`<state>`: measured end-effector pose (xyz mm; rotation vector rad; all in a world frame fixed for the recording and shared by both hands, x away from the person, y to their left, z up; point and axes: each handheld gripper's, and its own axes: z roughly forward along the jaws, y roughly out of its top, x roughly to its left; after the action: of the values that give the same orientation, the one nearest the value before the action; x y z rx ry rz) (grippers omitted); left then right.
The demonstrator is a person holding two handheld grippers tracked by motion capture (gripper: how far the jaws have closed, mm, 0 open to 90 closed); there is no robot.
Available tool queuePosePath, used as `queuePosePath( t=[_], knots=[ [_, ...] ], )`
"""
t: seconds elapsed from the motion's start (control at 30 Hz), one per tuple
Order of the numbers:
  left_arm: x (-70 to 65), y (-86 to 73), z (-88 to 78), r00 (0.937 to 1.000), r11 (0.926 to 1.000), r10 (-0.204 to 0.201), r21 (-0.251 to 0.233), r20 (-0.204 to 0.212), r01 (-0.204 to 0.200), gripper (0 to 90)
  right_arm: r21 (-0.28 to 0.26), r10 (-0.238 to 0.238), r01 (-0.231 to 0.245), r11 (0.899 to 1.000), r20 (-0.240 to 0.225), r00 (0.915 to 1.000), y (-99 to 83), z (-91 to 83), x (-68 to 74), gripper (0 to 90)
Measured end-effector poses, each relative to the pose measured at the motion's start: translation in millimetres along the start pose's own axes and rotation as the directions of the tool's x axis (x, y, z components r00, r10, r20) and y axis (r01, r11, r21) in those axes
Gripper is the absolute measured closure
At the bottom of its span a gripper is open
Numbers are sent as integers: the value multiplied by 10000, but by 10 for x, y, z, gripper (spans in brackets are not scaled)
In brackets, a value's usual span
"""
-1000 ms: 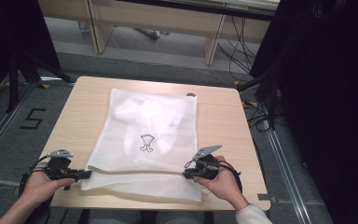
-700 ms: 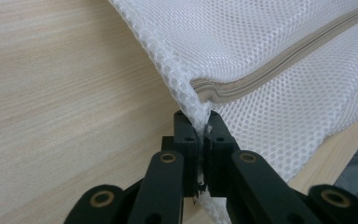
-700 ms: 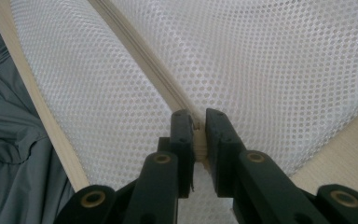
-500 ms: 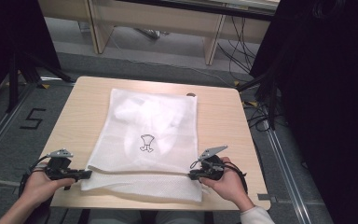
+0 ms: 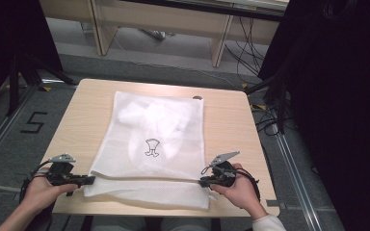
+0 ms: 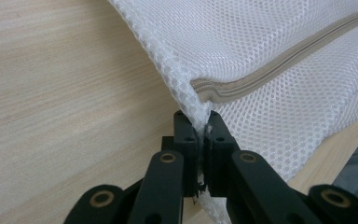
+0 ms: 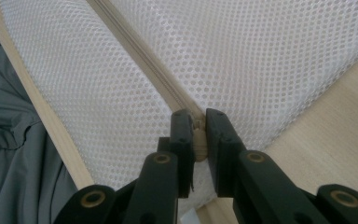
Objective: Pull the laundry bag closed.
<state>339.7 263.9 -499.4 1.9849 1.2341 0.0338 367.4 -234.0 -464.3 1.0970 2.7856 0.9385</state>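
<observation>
White mesh bag (image 5: 154,144) lay flat on worktop (image 5: 82,115), left gripper (image 5: 87,180) pinched its near-left corner, right gripper (image 5: 203,182) clamped its zipper end, contents blurred through mesh.

A light wooden table (image 5: 77,120) with rounded corners is standing on a grey floor (image 5: 9,144). A white mesh laundry bag (image 5: 159,130) is lying flat on the tabletop, reaching from near the far edge to the near edge, where its lower part is showing as a folded band. A small black figure is printed near the middle of the bag. A small dark round spot (image 5: 197,97) is sitting on the tabletop just beside the bag's far right corner.
</observation>
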Motion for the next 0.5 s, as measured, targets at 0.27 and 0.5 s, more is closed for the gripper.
queuePosePath(
  t=[0.27, 0.5],
  knots=[
    [3, -11, 15, 10000, 10000, -52, 81, 40, 52, 849, 91, -31, 30, 10000, 69, 10000, -8, 36, -19, 824],
    [19, -23, 27, 9996, 9991, 279, 323, -74, -276, 827, -156, 146, -146, 9998, 59, 9999, -13, 27, -23, 821]
  ],
)
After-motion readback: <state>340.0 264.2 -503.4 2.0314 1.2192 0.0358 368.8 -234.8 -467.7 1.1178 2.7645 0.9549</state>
